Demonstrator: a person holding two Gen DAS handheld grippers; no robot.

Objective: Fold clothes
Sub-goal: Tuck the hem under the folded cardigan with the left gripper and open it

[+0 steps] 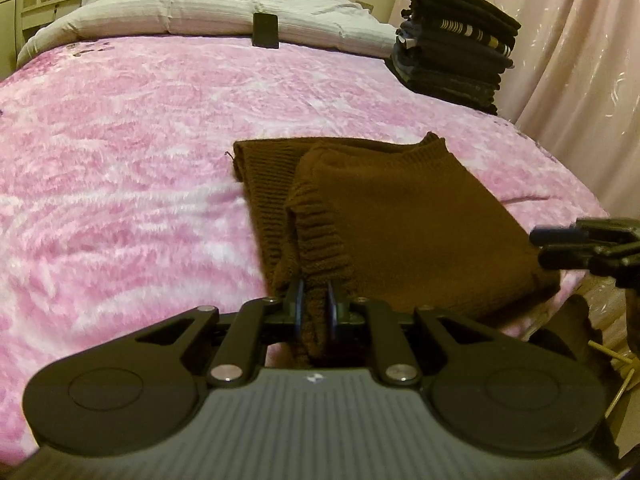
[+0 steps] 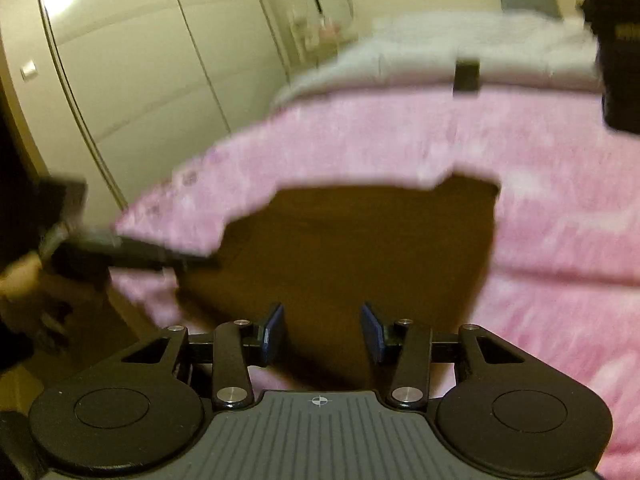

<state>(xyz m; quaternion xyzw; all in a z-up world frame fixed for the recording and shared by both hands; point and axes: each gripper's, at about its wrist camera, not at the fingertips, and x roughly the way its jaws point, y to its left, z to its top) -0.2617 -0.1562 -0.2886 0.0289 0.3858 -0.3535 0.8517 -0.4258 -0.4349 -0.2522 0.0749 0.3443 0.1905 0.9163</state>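
A brown knit sweater [image 1: 400,216] lies folded on the pink fleece blanket [image 1: 120,140] near the bed's front right corner. My left gripper [image 1: 316,292] is shut on a ribbed edge of it at the near left side, with the knit bunched between the pads. In the right wrist view, which is blurred, the sweater [image 2: 360,248] fills the middle. My right gripper [image 2: 323,332] hangs over its near edge with the jaws apart and nothing pressed between them. That gripper's fingers [image 1: 560,246] show at the right edge of the left wrist view. The left gripper [image 2: 168,258] reaches in from the left.
A tall stack of dark folded clothes [image 1: 456,44] stands at the bed's far right corner. A small black flat object [image 1: 265,30] leans against the grey duvet [image 1: 224,4]. Pale curtains [image 1: 580,60] hang on the right, and white wardrobe doors [image 2: 140,60] stand left of the bed.
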